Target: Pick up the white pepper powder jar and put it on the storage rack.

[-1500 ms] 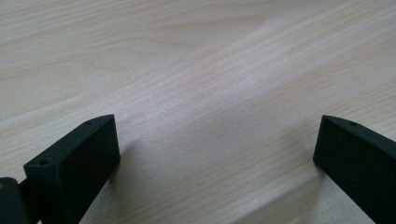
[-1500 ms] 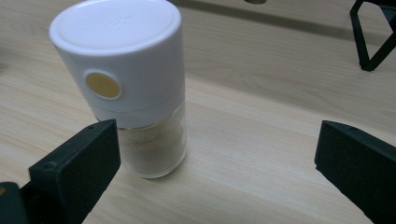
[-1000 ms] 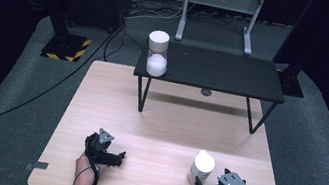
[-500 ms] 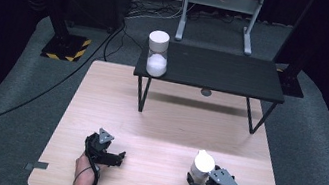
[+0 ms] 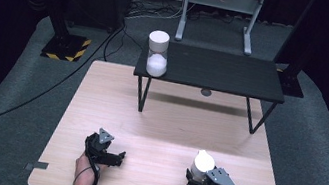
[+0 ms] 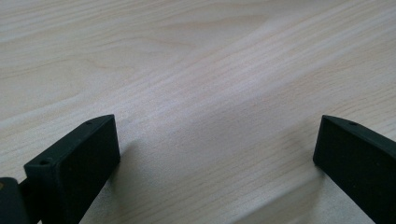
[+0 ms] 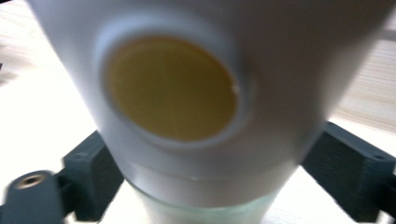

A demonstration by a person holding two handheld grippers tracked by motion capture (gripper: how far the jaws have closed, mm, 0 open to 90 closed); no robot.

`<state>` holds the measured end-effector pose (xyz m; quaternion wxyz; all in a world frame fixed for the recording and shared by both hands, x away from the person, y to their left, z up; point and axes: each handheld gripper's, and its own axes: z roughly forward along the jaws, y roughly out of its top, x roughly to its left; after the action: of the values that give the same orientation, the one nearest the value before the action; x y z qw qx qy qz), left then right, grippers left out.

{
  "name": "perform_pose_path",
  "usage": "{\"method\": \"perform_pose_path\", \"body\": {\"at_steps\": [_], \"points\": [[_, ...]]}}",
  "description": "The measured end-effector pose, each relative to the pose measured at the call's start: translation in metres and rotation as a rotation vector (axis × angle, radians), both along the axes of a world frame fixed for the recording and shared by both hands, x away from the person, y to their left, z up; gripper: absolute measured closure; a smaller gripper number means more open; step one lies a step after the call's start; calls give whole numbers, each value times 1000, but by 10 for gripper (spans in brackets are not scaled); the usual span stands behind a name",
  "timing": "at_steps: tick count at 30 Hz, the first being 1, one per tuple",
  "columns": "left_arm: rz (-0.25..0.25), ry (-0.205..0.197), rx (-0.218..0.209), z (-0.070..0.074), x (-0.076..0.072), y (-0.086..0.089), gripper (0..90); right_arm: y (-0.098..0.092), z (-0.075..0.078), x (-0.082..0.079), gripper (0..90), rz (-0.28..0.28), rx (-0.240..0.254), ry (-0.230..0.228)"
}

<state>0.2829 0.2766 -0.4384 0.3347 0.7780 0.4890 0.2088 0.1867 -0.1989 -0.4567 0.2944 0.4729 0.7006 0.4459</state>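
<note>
A white hourglass-shaped object [image 5: 202,161] stands on the wooden table [image 5: 172,124] near its front right. In the right gripper view the white hourglass-shaped object [image 7: 187,70] is very close, with a round yellowish disc on its side and a glassy lower part. My right gripper [image 5: 199,173] reaches it from the near side. Its jaws have just been closing and now touch it on both sides, so my right gripper [image 7: 215,182] is shut on it. My left gripper [image 5: 117,158] rests at the front left, and my left gripper [image 6: 217,154] stands open over bare wood.
A low black bench [image 5: 226,72] stands across the back of the table. A second white hourglass-shaped object [image 5: 158,53] is on its left end. Cables and stand legs lie on the dark floor behind.
My right gripper has shifted left and sunk toward the white object, and its jaws now sit around it. The left gripper has kept still.
</note>
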Motion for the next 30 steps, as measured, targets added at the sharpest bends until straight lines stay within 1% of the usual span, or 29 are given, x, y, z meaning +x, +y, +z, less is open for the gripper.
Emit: {"method": "perform_pose_path", "body": {"at_steps": [2, 5, 6, 7, 12, 16, 21, 23, 30], "points": [[0, 0, 0, 0, 0, 0, 3, -4, -1, 1, 193, 18, 10, 2], [0, 0, 0, 0, 0, 0, 3, -5, -3, 0, 287, 39, 13, -11], [0, 0, 0, 0, 0, 0, 3, -4, -4, 0, 294, 43, 10, -17], [0, 0, 0, 0, 0, 0, 3, -3, -5, -1, 297, 41, 2, -25], [0, 0, 0, 0, 0, 0, 3, -4, -8, -3, 302, 46, 1, -41], [0, 0, 0, 0, 0, 0, 3, -3, -8, -4, 303, 45, -7, -45], [1, 0, 0, 0, 0, 0, 3, -4, -6, -6, 304, 42, -8, -47], [1, 0, -1, 0, 0, 0, 3, -6, -4, -7, 304, 38, 0, -48], [1, 0, -1, 0, 0, 0, 3, -12, 4, -9, 304, 20, 2, -56]]}}
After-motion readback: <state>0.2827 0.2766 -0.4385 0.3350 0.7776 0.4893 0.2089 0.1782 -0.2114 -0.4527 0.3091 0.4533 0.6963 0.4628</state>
